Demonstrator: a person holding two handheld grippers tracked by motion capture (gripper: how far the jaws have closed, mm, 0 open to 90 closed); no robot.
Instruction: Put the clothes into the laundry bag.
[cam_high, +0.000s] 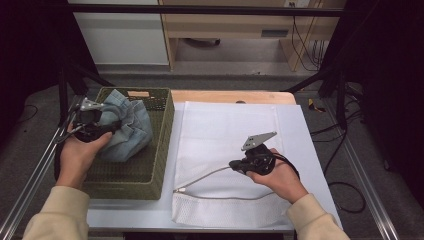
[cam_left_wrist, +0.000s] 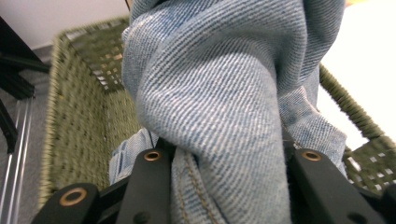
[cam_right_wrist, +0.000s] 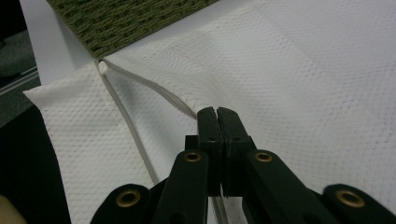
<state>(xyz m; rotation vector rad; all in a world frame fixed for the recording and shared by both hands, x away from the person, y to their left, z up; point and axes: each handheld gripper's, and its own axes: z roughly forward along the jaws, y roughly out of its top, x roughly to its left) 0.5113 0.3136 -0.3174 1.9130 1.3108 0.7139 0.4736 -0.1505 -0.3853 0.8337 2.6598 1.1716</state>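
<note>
Being soft, limp denim, the jeans (cam_high: 129, 131) are best taken by a thick bunched fold, as pinched by the left gripper (cam_high: 106, 129) over the woven basket (cam_high: 162, 150). The right gripper (cam_high: 234, 165) is pressed shut on the mesh laundry bag (cam_high: 225, 125) edge.

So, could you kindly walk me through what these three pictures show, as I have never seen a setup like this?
A person at a table holds a hand-operated two-jaw gripper in each hand. The high view looks down from above the person's side; each of the other two views comes from a camera riding on one gripper, looking along its black jaws. On the table stand a green woven basket and a flat white mesh bag with an open zipper. The left gripper is clamped on a bunch of blue denim cloth at the basket. The right gripper is shut, apparently pinching the bag's zipper edge.
</note>
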